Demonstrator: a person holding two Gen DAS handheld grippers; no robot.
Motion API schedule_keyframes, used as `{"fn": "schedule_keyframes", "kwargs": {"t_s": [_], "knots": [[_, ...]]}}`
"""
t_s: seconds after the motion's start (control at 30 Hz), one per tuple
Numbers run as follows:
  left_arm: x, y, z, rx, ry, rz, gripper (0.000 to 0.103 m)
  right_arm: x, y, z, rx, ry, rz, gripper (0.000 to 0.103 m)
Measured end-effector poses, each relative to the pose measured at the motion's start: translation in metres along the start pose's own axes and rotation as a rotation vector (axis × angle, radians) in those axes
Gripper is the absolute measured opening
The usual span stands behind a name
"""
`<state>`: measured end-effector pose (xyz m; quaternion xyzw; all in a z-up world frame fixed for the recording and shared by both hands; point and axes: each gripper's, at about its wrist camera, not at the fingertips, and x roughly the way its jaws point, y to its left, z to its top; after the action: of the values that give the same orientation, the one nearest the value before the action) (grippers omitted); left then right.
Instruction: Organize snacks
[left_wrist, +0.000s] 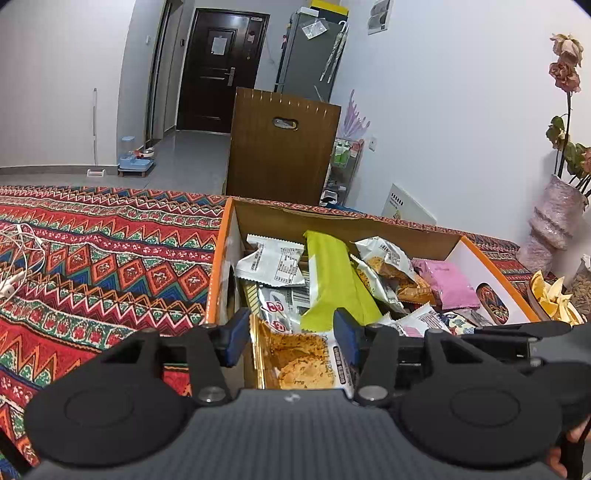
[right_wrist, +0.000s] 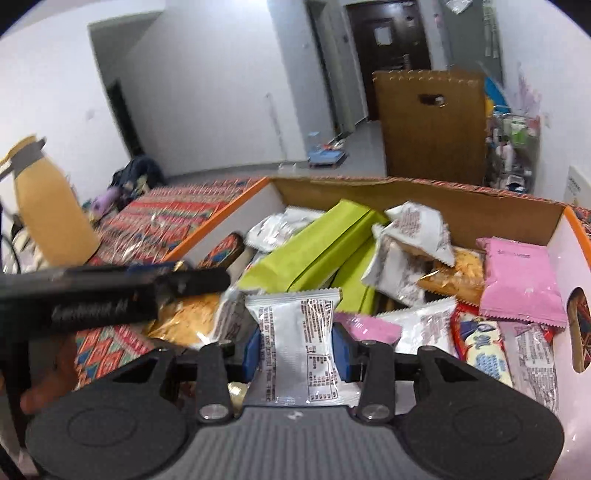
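Snack packets are carried over the cardboard box (right_wrist: 424, 201) for sorting. Right tool (right_wrist: 295, 349) is clamped on a white packet (right_wrist: 295, 339); left tool (left_wrist: 291, 338) grips a golden cracker packet (left_wrist: 303, 362). Directly ahead of both tools, other snacks fill the box.

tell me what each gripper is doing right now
left gripper: shut on the clear cookie packet with gold trim
right gripper: shut on the white printed foil packet
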<state>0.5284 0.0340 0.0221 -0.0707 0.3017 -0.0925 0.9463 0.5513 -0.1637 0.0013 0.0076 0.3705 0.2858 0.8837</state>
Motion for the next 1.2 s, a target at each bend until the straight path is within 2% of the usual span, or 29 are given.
{"fn": "schedule_keyframes", "kwargs": {"t_s": [0.1,0.17,0.2,0.3,0.47,0.53,0.57,0.6,0.67,0.77,0.97,1.2], "knots": [[-0.003,0.001,0.003,-0.007,0.002,-0.004,0.05,0.002,-0.005,0.003,0.038,0.0,0.033,0.048],[-0.004,-0.001,0.005,0.006,0.003,0.004,0.05,-0.001,-0.009,0.004,0.06,0.008,0.089,0.068],[-0.006,-0.002,0.005,0.014,0.002,0.008,0.051,-0.005,-0.01,0.006,0.057,0.007,0.086,0.068],[-0.016,-0.01,0.009,0.035,-0.023,0.005,0.064,-0.028,-0.005,0.008,0.016,-0.034,-0.011,0.069],[-0.052,-0.026,0.013,0.084,-0.086,0.037,0.091,-0.074,-0.011,0.002,0.014,-0.079,-0.18,0.078],[-0.07,-0.03,0.014,0.101,-0.11,0.051,0.095,-0.096,-0.01,-0.004,0.004,-0.109,-0.258,0.088],[-0.081,-0.033,0.014,0.104,-0.125,0.051,0.101,-0.109,-0.005,-0.009,-0.016,-0.14,-0.302,0.088],[-0.091,-0.034,0.013,0.103,-0.144,0.051,0.103,-0.119,-0.005,-0.011,-0.032,-0.167,-0.331,0.089],[-0.113,-0.037,0.006,0.103,-0.18,0.045,0.103,-0.142,0.003,-0.022,-0.057,-0.209,-0.384,0.097],[-0.135,-0.04,-0.008,0.11,-0.177,0.045,0.103,-0.174,0.013,-0.04,-0.075,-0.24,-0.407,0.097],[-0.182,-0.047,-0.035,0.12,-0.202,0.058,0.103,-0.223,0.034,-0.074,-0.068,-0.293,-0.393,0.097],[-0.251,-0.066,-0.064,0.141,-0.282,0.057,0.103,-0.267,0.063,-0.113,-0.031,-0.386,-0.376,0.097]]}}
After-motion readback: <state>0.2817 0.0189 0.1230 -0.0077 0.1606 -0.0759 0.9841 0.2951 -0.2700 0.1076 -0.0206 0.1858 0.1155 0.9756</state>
